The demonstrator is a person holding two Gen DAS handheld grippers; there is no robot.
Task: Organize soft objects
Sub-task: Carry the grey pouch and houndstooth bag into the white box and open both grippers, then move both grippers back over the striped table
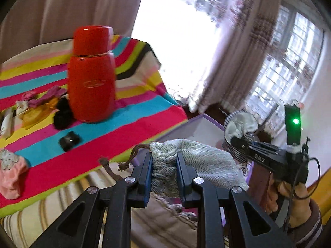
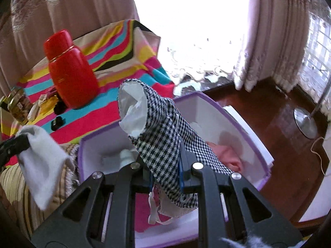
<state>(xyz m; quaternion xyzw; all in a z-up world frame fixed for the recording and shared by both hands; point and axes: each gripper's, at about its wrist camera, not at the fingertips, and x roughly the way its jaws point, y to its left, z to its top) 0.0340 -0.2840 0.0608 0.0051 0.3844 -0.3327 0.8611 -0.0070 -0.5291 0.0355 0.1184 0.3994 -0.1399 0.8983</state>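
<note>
My left gripper [image 1: 164, 163] is shut on a grey herringbone drawstring pouch [image 1: 202, 161] and holds it in the air past the bed's edge; the pouch also shows at the left of the right wrist view [image 2: 43, 159]. My right gripper [image 2: 165, 165] is shut on a black-and-white houndstooth cloth pouch [image 2: 163, 142] with a white lining [image 2: 132, 111], held above an open white box with purple edges [image 2: 244, 124]. The right gripper and its pouch also show in the left wrist view [image 1: 238, 132]. Pink soft items [image 2: 227, 155] lie inside the box.
A red flask [image 1: 91, 76] stands on a striped cloth [image 1: 128, 124] with small dark items [image 1: 69, 140], gold wrappers [image 1: 39, 111] and a pink garment [image 1: 10, 169]. A lamp base [image 2: 306, 122] stands on the wooden floor. Curtains hang behind.
</note>
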